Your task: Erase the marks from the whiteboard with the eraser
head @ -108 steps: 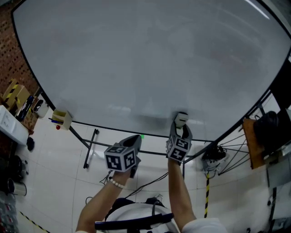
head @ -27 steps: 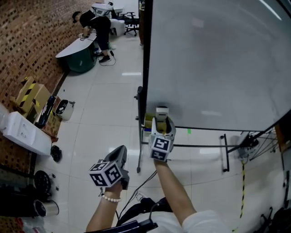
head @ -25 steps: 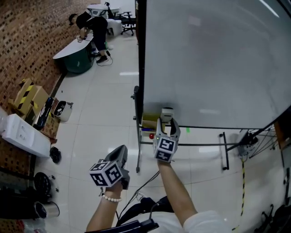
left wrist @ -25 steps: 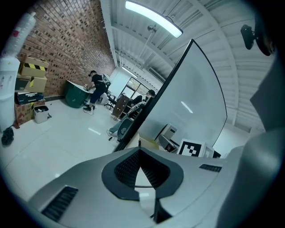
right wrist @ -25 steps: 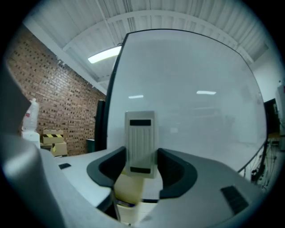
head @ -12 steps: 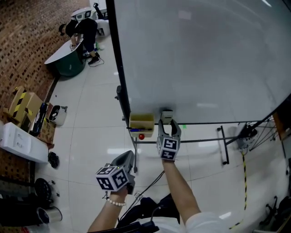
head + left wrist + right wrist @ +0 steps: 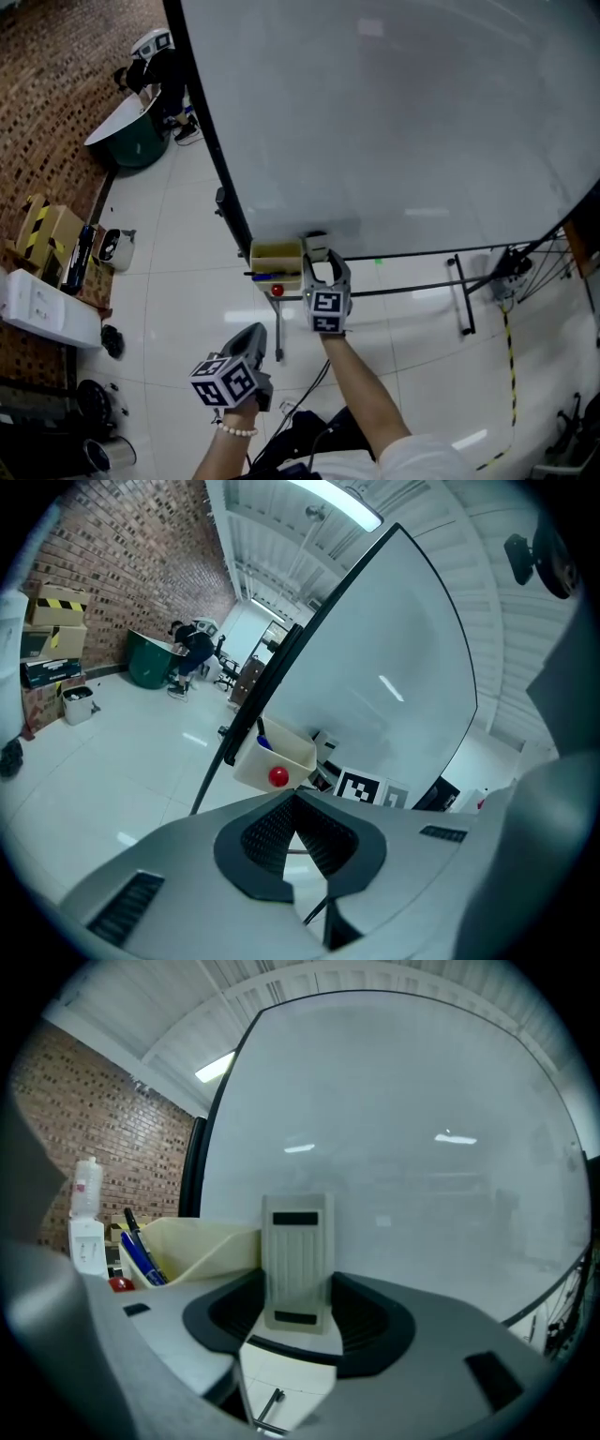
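The whiteboard (image 7: 394,122) stands upright and looks grey-white, with only faint smears showing. My right gripper (image 7: 319,269) is shut on the pale eraser (image 7: 317,246), held at the board's bottom edge just right of a cream pen box (image 7: 276,255). In the right gripper view the eraser (image 7: 298,1260) stands upright between the jaws of the right gripper (image 7: 298,1305), in front of the whiteboard (image 7: 403,1147). My left gripper (image 7: 255,339) hangs lower left, away from the board. In its own view the left gripper (image 7: 296,803) is shut on nothing.
The pen box (image 7: 202,1246) holds blue and black markers (image 7: 141,1255) and has a red knob (image 7: 277,290) below it. The stand's black bars (image 7: 403,286) run under the board. Cardboard boxes (image 7: 42,220) and a person at a green table (image 7: 155,80) lie left by the brick wall.
The right gripper has carried the eraser left along the board's bottom edge until it sits beside the pen box. The left gripper stays low and shut.
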The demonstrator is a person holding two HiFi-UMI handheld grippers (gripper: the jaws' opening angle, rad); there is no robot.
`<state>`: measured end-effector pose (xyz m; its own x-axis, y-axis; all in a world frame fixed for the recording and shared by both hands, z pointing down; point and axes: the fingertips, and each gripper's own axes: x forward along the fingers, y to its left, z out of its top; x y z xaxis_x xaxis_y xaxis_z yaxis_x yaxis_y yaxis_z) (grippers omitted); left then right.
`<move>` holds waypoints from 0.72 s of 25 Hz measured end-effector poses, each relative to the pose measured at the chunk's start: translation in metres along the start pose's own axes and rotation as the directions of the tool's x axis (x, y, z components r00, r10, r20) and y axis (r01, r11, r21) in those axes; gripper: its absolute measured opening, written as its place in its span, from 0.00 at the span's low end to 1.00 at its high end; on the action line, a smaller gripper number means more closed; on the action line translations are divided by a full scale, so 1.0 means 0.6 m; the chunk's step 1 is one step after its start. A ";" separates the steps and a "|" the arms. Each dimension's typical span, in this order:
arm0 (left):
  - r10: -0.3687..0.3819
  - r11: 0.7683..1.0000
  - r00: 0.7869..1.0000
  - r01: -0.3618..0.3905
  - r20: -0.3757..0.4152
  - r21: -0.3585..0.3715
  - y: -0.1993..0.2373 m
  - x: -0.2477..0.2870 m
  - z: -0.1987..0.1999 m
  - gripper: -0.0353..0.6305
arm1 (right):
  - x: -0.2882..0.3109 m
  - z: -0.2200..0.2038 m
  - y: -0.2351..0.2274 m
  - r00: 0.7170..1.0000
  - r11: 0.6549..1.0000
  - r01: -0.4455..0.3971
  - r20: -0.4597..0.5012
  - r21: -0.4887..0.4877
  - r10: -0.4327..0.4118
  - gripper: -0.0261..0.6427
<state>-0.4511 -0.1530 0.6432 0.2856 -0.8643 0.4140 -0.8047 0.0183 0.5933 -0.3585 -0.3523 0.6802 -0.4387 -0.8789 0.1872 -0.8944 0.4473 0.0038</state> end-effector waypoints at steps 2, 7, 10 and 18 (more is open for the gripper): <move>0.003 1.000 1.000 -0.003 0.000 0.002 -0.004 0.005 0.000 0.04 | 0.000 0.001 -0.001 1.000 1.000 -0.001 0.002 -0.012 0.001 0.42; 0.001 1.000 1.000 -0.001 -0.007 0.017 -0.041 0.028 -0.004 0.04 | -0.015 0.008 -0.046 1.000 1.000 0.026 0.009 0.005 -0.026 0.42; 0.006 1.000 1.000 -0.005 -0.015 0.015 -0.074 0.054 -0.018 0.03 | -0.029 0.012 -0.096 0.999 0.999 0.045 0.010 0.005 -0.045 0.42; 0.018 1.000 1.000 -0.018 -0.013 -0.018 -0.203 0.140 -0.069 0.04 | -0.066 0.020 -0.251 0.999 0.998 0.047 0.006 0.052 -0.047 0.42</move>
<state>-0.3075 -0.2070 0.6346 0.2776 -0.8574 0.4333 -0.8003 0.0431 0.5981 -0.2077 -0.3868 0.6606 -0.3968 -0.8999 0.1808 -0.9172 0.3966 -0.0383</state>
